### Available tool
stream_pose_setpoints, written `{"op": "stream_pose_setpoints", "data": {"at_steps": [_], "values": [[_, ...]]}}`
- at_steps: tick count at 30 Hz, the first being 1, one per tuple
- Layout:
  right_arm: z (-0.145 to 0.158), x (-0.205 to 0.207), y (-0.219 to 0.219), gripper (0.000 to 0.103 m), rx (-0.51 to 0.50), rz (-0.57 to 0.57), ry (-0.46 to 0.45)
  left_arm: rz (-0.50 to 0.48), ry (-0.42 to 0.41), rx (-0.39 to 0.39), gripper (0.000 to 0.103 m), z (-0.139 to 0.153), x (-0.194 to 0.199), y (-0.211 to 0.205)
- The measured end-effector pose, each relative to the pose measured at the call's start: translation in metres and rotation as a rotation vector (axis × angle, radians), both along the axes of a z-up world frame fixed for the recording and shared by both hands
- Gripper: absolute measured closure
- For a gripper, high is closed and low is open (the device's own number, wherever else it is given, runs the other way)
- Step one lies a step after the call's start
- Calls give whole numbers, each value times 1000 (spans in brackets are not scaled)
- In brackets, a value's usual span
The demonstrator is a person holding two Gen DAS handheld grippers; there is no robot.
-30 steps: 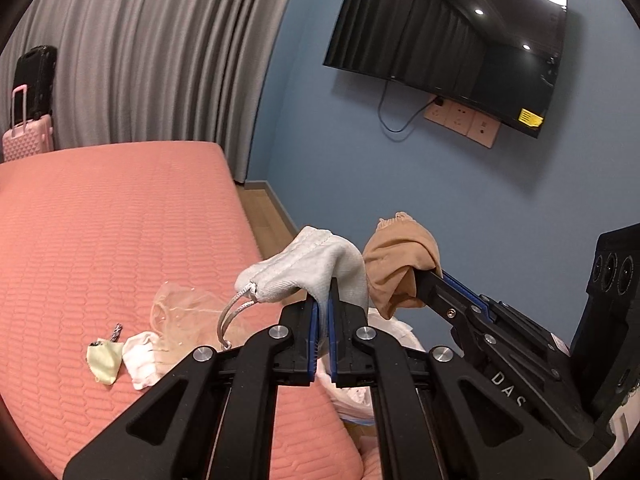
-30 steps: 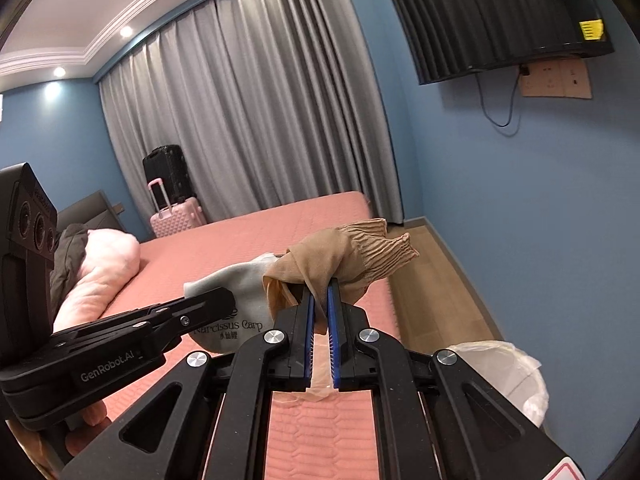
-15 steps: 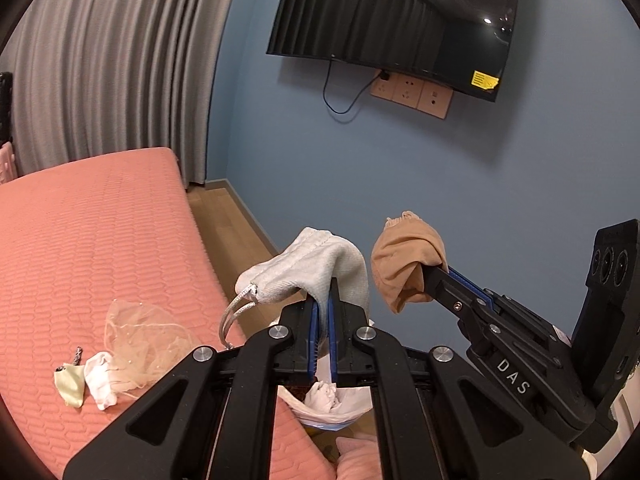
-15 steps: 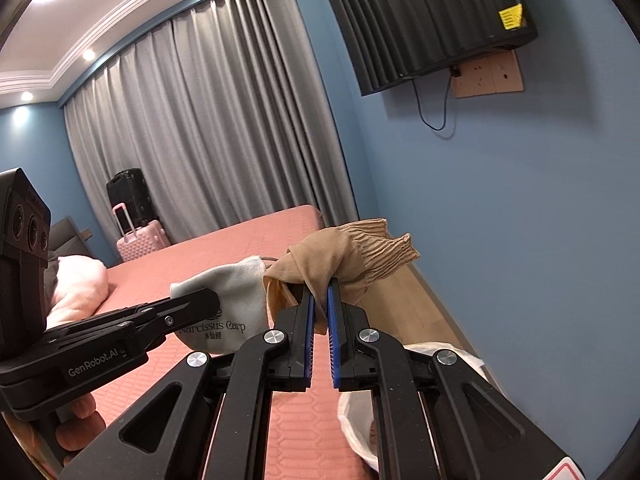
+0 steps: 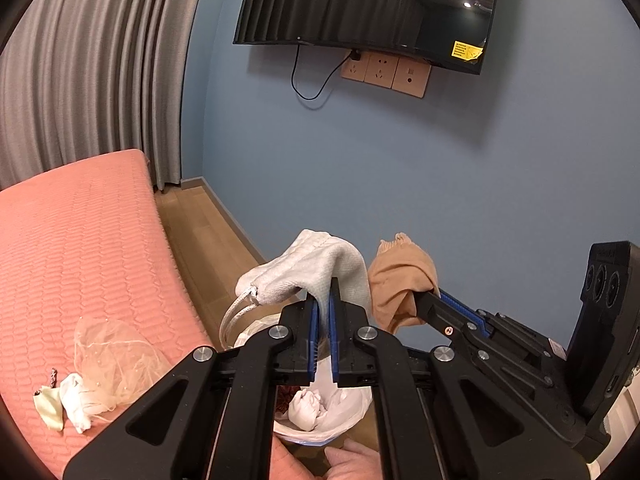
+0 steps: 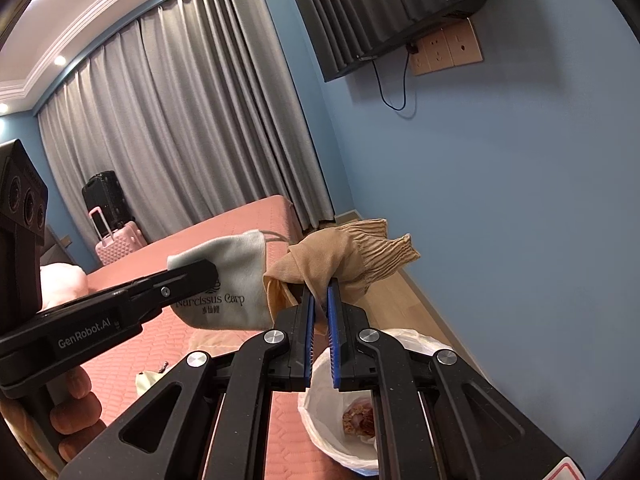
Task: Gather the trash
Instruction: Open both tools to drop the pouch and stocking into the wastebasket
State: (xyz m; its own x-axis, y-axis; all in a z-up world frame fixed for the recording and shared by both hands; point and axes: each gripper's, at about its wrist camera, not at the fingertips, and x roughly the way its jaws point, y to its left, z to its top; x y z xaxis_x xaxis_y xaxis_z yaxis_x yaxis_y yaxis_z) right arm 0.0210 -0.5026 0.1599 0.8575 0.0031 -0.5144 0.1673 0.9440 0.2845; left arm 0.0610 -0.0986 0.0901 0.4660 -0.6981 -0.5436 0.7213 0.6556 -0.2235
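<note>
My left gripper (image 5: pixel 323 296) is shut on a grey drawstring pouch (image 5: pixel 312 268), held above a bin lined with a white bag (image 5: pixel 336 420). My right gripper (image 6: pixel 319 296) is shut on a tan stocking (image 6: pixel 344 252); it shows to the right in the left wrist view (image 5: pixel 400 280). The pouch (image 6: pixel 228 276) shows at the left in the right wrist view, printed "Narcissus Carp". The bin (image 6: pixel 340 408) holds crumpled tissue and brownish scraps.
A pink bed (image 5: pixel 80 248) lies at left with a clear plastic wrapper (image 5: pixel 112 364), a white tissue (image 5: pixel 76 400) and a pale green scrap (image 5: pixel 48 412). Wooden floor (image 5: pixel 208 248) runs along the blue wall. Suitcases (image 6: pixel 112 220) stand by the curtain.
Both grippers have swung right off the bed with their cloths. The lined bin has come into view right under them.
</note>
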Motion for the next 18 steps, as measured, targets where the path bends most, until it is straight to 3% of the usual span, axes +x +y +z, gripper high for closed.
{"op": "stream_pose_setpoints", "data": {"at_steps": [5, 6, 7, 9, 18], "values": [[-11, 4, -5, 91, 15, -20, 10, 18, 46, 10, 94, -10, 12, -12], [-13, 6, -6, 91, 18, -18, 16, 23, 56, 6, 83, -12, 15, -13], [-14, 6, -5, 91, 18, -19, 19, 34, 59, 2, 62, -13, 16, -14], [-17, 6, -4, 88, 18, -22, 25, 70, 44, -10, 43, -15, 17, -12], [-26, 7, 4, 82, 27, -7, 43, 96, 39, 15, 43, -22, 17, -5]]}}
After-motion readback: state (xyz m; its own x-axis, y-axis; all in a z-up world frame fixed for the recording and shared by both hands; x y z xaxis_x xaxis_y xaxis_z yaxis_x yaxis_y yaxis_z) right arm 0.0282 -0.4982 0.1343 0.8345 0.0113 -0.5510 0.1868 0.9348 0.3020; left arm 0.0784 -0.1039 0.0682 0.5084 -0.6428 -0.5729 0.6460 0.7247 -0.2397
